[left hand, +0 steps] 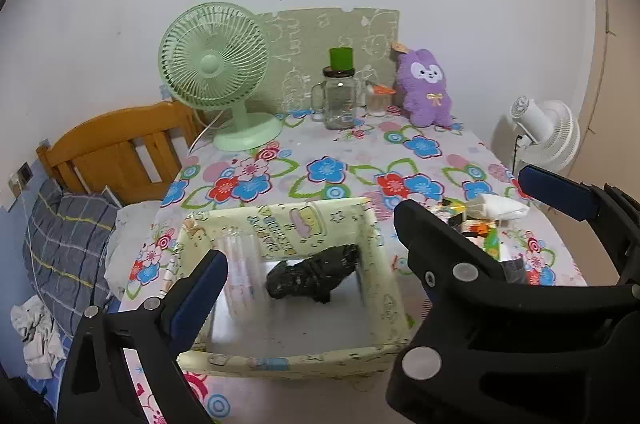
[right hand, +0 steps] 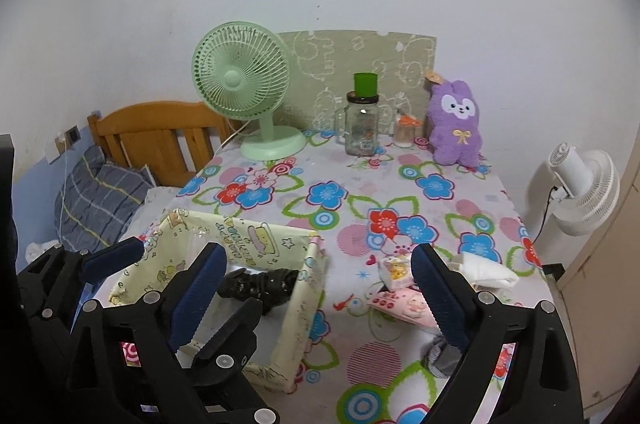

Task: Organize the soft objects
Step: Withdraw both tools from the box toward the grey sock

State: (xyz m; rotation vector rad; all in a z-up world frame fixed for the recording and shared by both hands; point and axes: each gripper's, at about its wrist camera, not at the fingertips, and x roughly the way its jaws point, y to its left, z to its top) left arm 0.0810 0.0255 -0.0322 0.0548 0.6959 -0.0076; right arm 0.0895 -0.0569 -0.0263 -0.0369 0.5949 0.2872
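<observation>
From left to right. At the far left a wooden headboard [right hand: 160, 132] and a plaid pillow [right hand: 100, 196] lie beyond the table edge. The left gripper [left hand: 312, 240] hangs over the fabric storage box [left hand: 384, 264] with its jaws spread wide and nothing between them; inside the box lies a crumpled black soft item [left hand: 312, 276] beside a clear tube-like object (too blurred to identify). The box rests near the front left of the floral tablecloth [right hand: 360, 204]. At the back stand a green desk fan [right hand: 244, 84], a glass jar [right hand: 362, 132] and a purple plush rabbit [right hand: 458, 122] propped upright against the wall board. The right gripper [right hand: 320, 288] is likewise released, holding nothing, its right finger close above a heap of small items: a pink printed packet [right hand: 404, 306], a folded white cloth [right hand: 492, 274] and a grey fabric piece [right hand: 442, 354]. A white fan [right hand: 580, 192] stands off the table at the right. The step in hand appears to be collecting the next soft item from this heap. To do it well, the right gripper should descend squarely over one item, close on a gathered fold rather than a loose edge, lift clear of its neighbours, and release low inside the box.
</observation>
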